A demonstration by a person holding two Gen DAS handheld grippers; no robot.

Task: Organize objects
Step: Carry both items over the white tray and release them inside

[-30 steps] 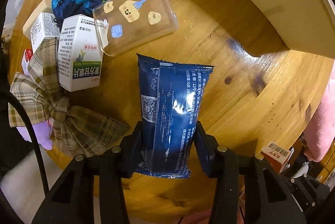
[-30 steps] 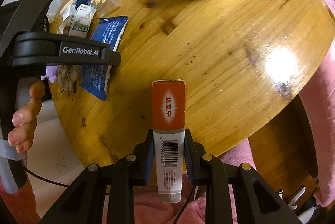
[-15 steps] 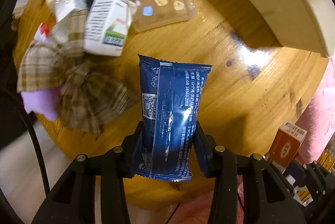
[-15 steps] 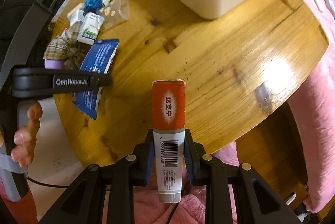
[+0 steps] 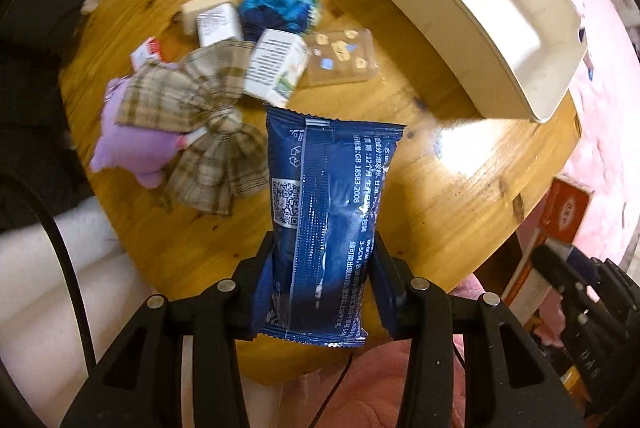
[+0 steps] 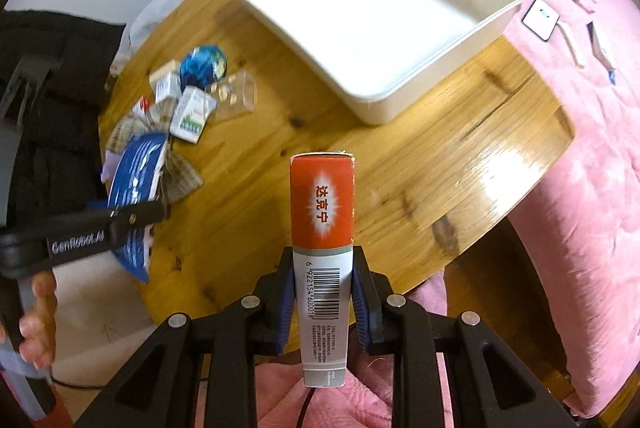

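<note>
Left gripper clamped on a dark blue foil packet, held above the near edge of the round wooden table. Right gripper clamped on an orange-and-white carton (barcode facing the camera), near the table's near edge. White tray on the table's far side. Clutter of cartons, plaid bow on its left.

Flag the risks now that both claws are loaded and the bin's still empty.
1. The left claw grips the blue foil packet only near its lower end; soft wrapper could slide out.
2. The right claw pinches the orange box low, most of it cantilevered; it could pivot.
3. Both heading for the white bin may crowd each other.
</note>
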